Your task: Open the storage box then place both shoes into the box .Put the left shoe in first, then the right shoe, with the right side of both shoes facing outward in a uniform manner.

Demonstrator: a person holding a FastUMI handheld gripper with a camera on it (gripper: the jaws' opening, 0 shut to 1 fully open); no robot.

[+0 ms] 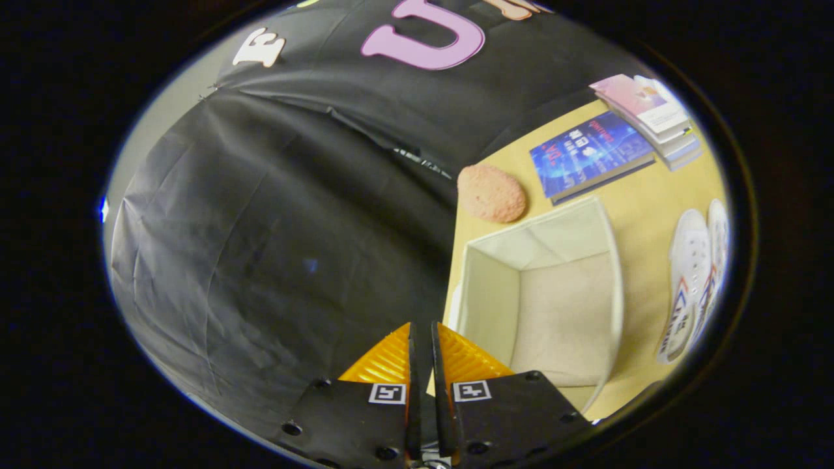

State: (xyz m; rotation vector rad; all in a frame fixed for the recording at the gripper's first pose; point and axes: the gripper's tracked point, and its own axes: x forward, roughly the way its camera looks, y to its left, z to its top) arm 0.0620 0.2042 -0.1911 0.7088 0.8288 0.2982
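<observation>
The tool (421,339), fingers nearly closed on nothing, hangs left of the open box (609,260) on the counter (642,208). Both shoes (694,286) lie right of the box. Next: swing right, spread the fingers, grasp the left shoe first.

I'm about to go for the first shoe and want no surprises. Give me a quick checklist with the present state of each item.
1. Storage box open: ok, no lid on it.
2. Box interior free: ok, nothing inside.
3. Gripper free: ok, jaws nearly closed with nothing between them.
4. Shoes reachable: ok, lying side by side on the table beyond the box.
5. Which shoe is the left one: cannot tell.
6. Gripper aimed at shoes: not ok, it points beside the box.
</observation>
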